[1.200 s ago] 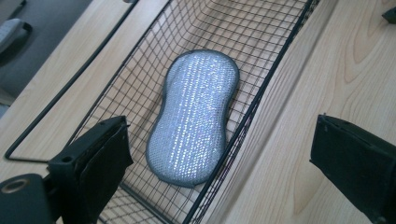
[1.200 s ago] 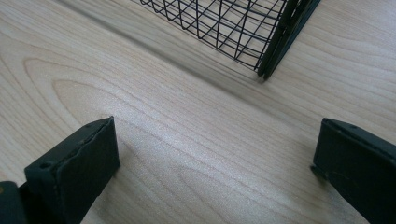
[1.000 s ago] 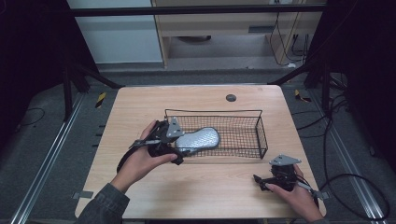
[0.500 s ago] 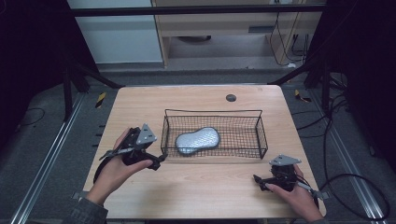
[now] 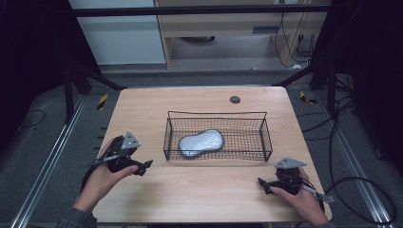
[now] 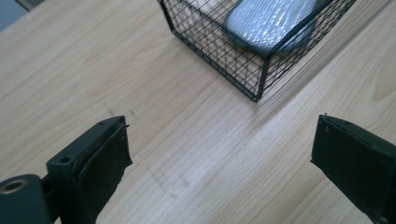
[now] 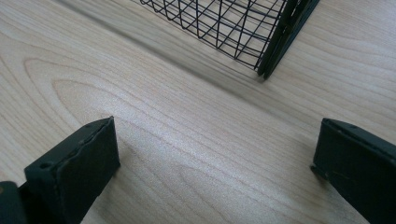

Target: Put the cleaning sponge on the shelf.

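Note:
A grey, dimpled pad-like object (image 5: 200, 142) (image 6: 271, 21) lies inside the black wire basket (image 5: 263, 137) (image 6: 243, 70) at the table's middle. My left gripper (image 5: 145, 167) (image 6: 219, 154) rests low over the wood to the left of the basket, jaws wide apart with nothing between them. Near the front right corner of the table, my right gripper (image 5: 263, 183) (image 7: 215, 158) is open and empty, and a corner of the basket (image 7: 271, 51) stands just beyond it.
A small dark round hole or plug (image 5: 235, 99) sits in the wooden table (image 5: 199, 194) near its far edge. Black frame bars and cables surround the table. Bare wood lies in front of the basket between the two hands.
My left gripper has drawn back from the basket toward the left and front, and lower, leaving the grey object lying in the basket. The right gripper has stayed put.

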Action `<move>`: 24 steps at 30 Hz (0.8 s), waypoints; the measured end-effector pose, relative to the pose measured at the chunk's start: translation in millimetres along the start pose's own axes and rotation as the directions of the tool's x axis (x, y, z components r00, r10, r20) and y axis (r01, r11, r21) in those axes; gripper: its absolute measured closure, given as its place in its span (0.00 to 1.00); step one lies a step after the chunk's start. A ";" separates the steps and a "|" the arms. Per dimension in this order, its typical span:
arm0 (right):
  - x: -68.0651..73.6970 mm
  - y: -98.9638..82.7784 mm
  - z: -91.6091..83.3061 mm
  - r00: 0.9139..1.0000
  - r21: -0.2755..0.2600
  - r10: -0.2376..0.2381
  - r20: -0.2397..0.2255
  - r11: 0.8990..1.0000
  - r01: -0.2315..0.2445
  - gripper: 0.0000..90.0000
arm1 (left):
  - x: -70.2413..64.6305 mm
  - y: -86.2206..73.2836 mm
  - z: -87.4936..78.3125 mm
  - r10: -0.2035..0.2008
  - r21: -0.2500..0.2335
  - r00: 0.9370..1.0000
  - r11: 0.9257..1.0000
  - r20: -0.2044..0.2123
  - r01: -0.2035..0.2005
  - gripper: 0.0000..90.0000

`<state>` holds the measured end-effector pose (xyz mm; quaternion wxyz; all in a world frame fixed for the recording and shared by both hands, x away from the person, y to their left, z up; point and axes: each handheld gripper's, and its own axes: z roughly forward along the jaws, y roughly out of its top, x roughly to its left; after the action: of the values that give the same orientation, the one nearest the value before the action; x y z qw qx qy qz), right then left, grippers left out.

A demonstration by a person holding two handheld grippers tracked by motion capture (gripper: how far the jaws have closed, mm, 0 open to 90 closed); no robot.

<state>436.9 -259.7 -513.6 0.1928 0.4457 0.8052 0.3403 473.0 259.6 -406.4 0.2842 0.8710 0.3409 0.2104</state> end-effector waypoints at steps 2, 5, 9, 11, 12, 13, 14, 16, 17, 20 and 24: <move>0.0 0.0 0.0 1.000 0.000 0.000 0.000 1.000 0.000 0.00 | 3.7 -4.6 4.2 -0.006 0.017 1.000 1.000 -0.011 0.007 0.04; 0.0 0.0 0.0 1.000 0.000 0.000 0.000 1.000 0.000 0.00 | 9.1 -11.3 9.9 -0.029 0.032 1.000 0.999 -0.010 0.029 0.04; 0.0 0.0 0.0 1.000 0.000 0.000 0.000 1.000 0.000 0.00 | 15.7 -21.8 19.5 -0.051 0.060 0.999 0.997 -0.019 0.052 0.04; 0.0 0.0 0.0 1.000 0.000 0.000 0.000 1.000 0.000 0.00 | 18.1 -26.0 23.3 -0.060 0.073 0.998 0.995 -0.024 0.061 0.04; 0.0 0.0 0.0 1.000 0.000 0.000 0.000 1.000 0.000 0.00 | 19.6 -28.3 25.2 -0.061 0.083 0.998 0.995 -0.027 0.063 0.04; 0.0 0.0 0.0 1.000 0.000 0.000 0.000 1.000 0.000 0.00 | 20.7 -30.4 27.2 -0.064 0.089 0.997 0.994 -0.031 0.067 0.04; 0.0 0.0 0.0 1.000 0.000 0.000 0.000 1.000 0.000 0.00 | 21.9 -32.6 29.1 -0.070 0.092 0.997 0.993 -0.032 0.073 0.04; 0.0 0.0 0.0 1.000 0.000 0.000 0.000 1.000 0.000 0.00 | 24.0 -36.4 32.5 -0.080 0.101 0.996 0.991 -0.030 0.083 0.04; 0.0 0.0 0.0 1.000 0.000 0.000 0.000 1.000 0.000 0.00 | 25.1 -38.2 34.1 -0.083 0.107 0.996 0.991 -0.033 0.086 0.04; 0.0 0.0 0.0 1.000 0.000 0.000 0.000 1.000 0.000 0.00 | 27.8 -43.1 39.5 -0.093 0.119 0.995 0.988 -0.040 0.097 0.04; 0.0 0.0 0.0 1.000 0.000 -0.001 0.000 1.000 0.001 0.00 | 31.3 -47.4 46.8 -0.104 0.116 0.993 0.987 -0.048 0.109 0.04</move>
<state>436.9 -259.7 -513.7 0.1930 0.4453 0.8054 0.3403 497.9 294.3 -466.4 0.2355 0.8623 0.4048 0.1926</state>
